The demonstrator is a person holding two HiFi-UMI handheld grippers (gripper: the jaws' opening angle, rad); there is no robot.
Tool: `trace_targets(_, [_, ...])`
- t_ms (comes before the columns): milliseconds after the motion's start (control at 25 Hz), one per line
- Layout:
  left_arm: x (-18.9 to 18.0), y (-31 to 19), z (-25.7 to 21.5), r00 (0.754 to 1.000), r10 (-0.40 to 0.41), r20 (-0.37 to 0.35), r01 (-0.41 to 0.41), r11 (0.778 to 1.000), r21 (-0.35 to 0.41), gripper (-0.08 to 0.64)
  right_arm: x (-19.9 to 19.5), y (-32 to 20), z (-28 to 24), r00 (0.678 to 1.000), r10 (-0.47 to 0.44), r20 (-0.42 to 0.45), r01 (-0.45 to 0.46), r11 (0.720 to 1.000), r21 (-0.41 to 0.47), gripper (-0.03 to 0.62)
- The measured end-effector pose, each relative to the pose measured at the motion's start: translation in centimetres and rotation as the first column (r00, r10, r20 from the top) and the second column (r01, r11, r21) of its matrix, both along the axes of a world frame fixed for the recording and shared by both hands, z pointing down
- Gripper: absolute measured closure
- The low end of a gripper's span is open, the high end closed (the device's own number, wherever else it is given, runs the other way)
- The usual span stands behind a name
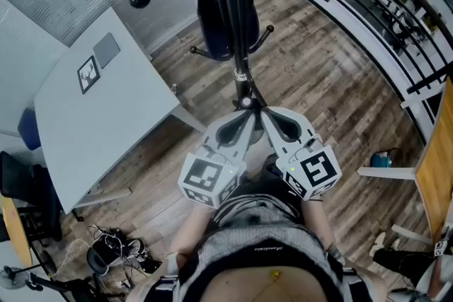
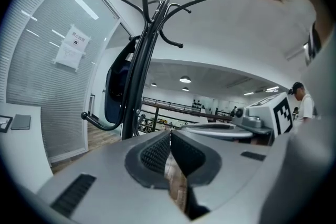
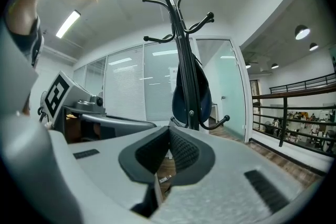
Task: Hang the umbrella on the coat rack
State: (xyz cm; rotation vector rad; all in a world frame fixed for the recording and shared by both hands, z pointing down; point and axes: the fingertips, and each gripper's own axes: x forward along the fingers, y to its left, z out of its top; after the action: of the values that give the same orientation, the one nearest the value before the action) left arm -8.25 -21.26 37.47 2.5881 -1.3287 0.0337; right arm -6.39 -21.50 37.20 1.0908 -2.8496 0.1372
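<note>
Umbrella point(image 1: 211, 19) hangs partly hidden behind coat rack point(image 1: 240, 46).

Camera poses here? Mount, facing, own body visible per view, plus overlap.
Head view: on the person's head, looking steeply down at wooden floor, left gripper, right gripper and the black metal coat rack; person's torso at bottom.
Left gripper view: rides the left gripper, looks along its shut jaws at the rack and hanging dark blue folded umbrella; torso upper right.
Right gripper view: rides the right gripper, shut jaws, same rack and umbrella; torso upper left.
Shared: both gripper views hold rack, umbrella and the other gripper.
</note>
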Motion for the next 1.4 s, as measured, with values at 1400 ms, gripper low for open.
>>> trace_targets(1400, [-0.9,0.3,-0.7,0.999,-0.028,0.025,0.028,0.999,0.025,0.549,-0.9,0.3,-1.4,0.999,-0.017,-0.029,0.018,0.999,0.033,0.591])
